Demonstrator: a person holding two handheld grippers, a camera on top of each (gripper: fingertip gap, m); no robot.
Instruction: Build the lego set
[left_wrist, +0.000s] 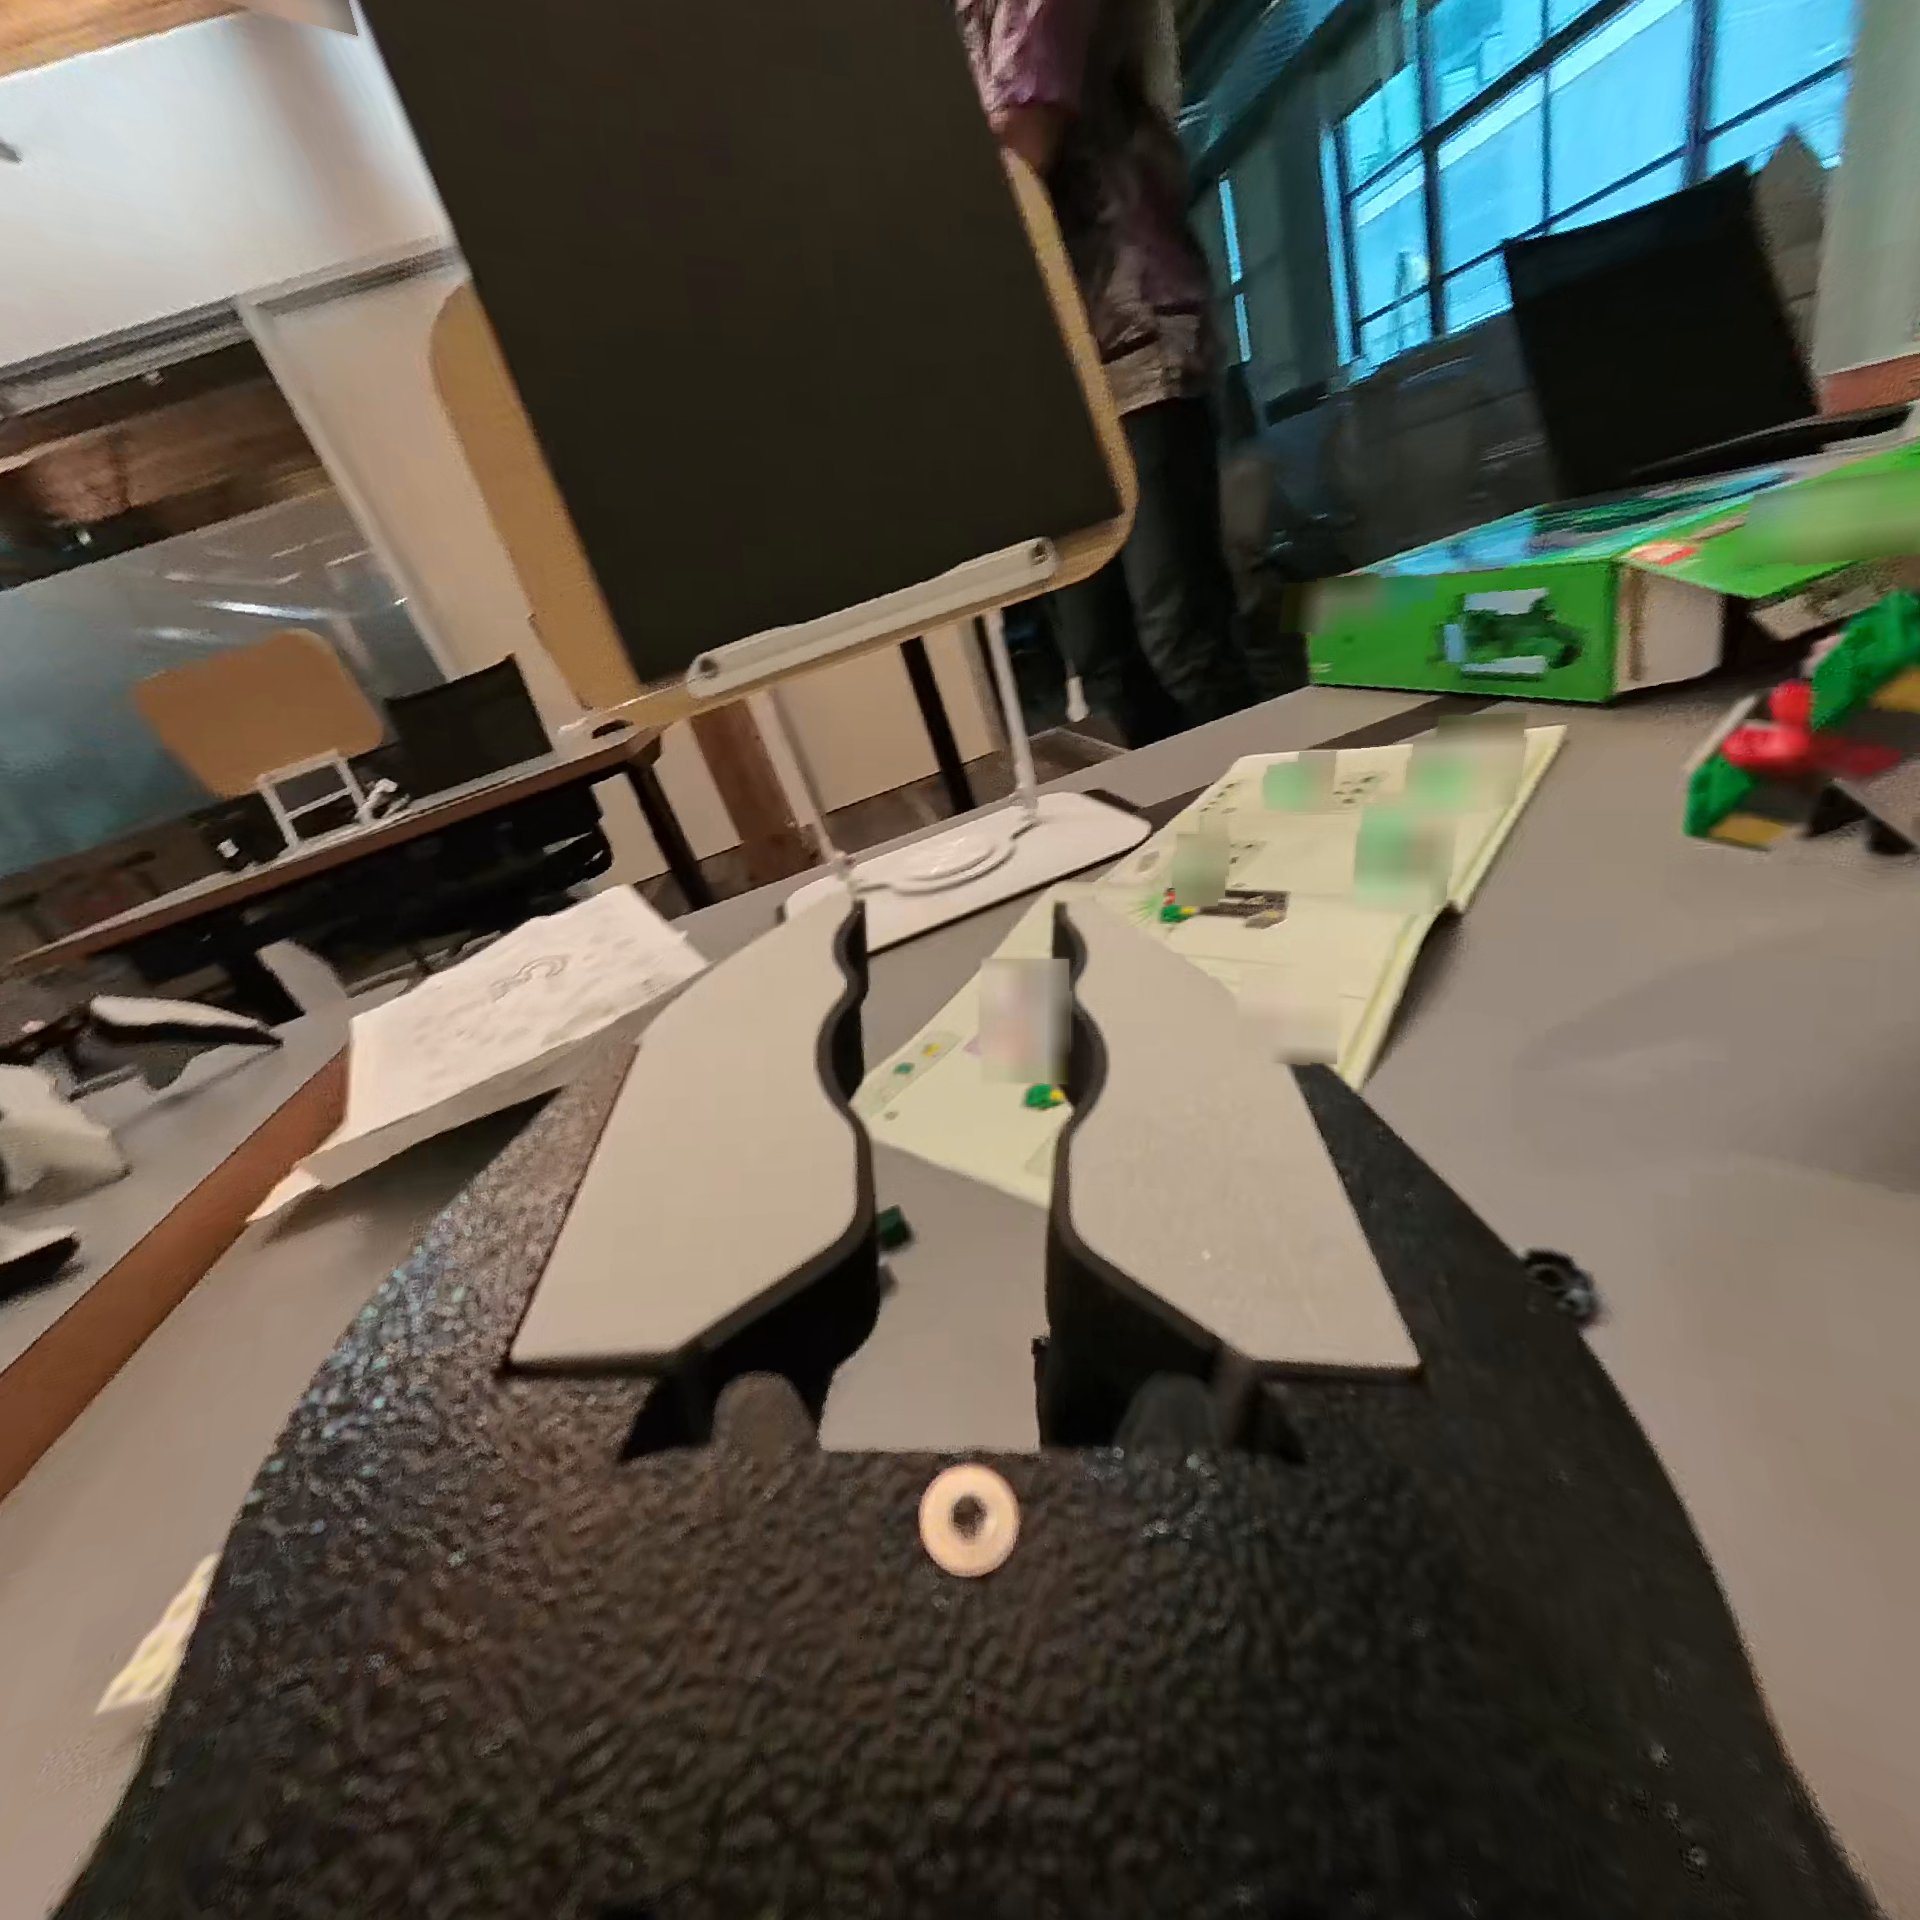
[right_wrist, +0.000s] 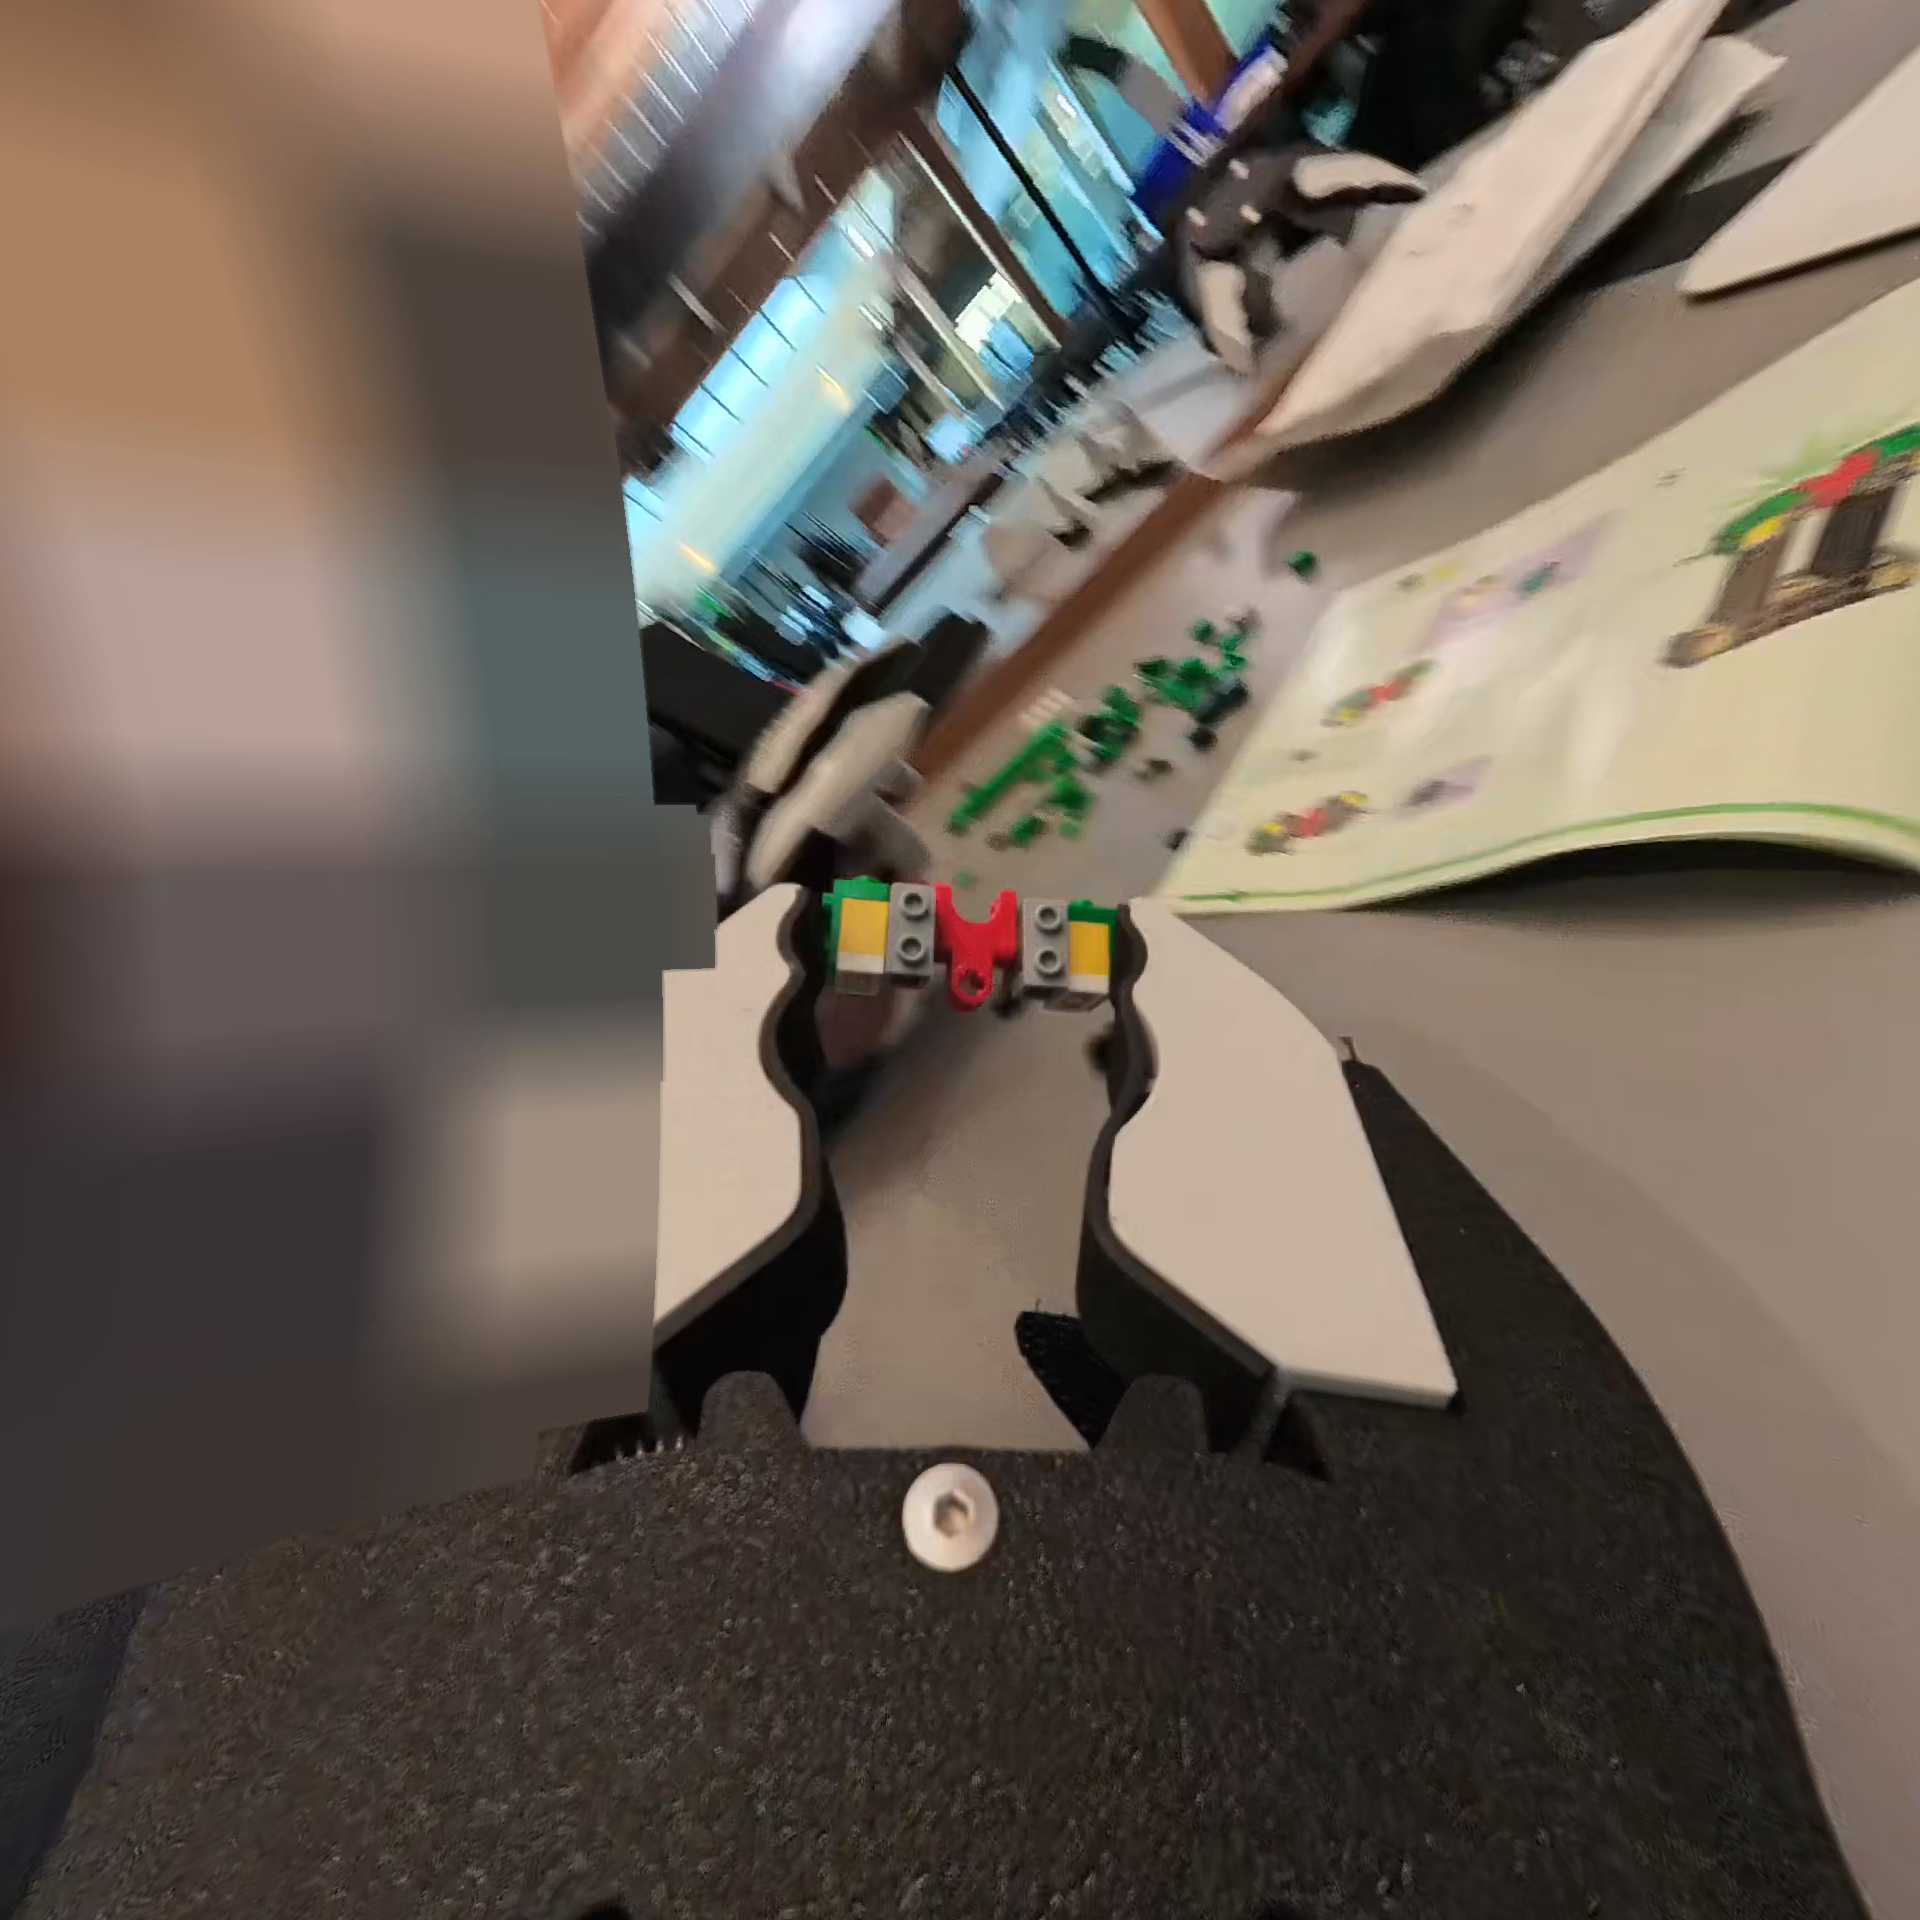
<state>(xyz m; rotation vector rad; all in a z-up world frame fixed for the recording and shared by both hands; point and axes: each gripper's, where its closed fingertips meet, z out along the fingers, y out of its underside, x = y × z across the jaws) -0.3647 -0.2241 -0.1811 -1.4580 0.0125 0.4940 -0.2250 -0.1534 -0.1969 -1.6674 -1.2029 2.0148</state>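
Observation:
My right gripper (right_wrist: 964, 930) is shut on a small lego assembly (right_wrist: 977, 935) of green, yellow, grey and red pieces, held crosswise between the fingertips above the grey table (right_wrist: 1558, 1091). The assembly also shows blurred at the right edge of the left wrist view (left_wrist: 1808, 758). My left gripper (left_wrist: 956, 925) is open and empty, low over the table, with a small dark green piece (left_wrist: 891, 1228) lying between its fingers. The open instruction booklet (left_wrist: 1299, 914) lies just beyond its tips. Loose green pieces (right_wrist: 1101, 727) lie scattered near the table's wooden edge.
A green lego box (left_wrist: 1507, 634) lies at the far right. A dark board on a white stand (left_wrist: 727, 312) rises behind the booklet. White paper sheets (left_wrist: 499, 1018) lie at the left edge. A small black piece (left_wrist: 1558, 1273) sits to the right. A person (left_wrist: 1122, 260) stands behind.

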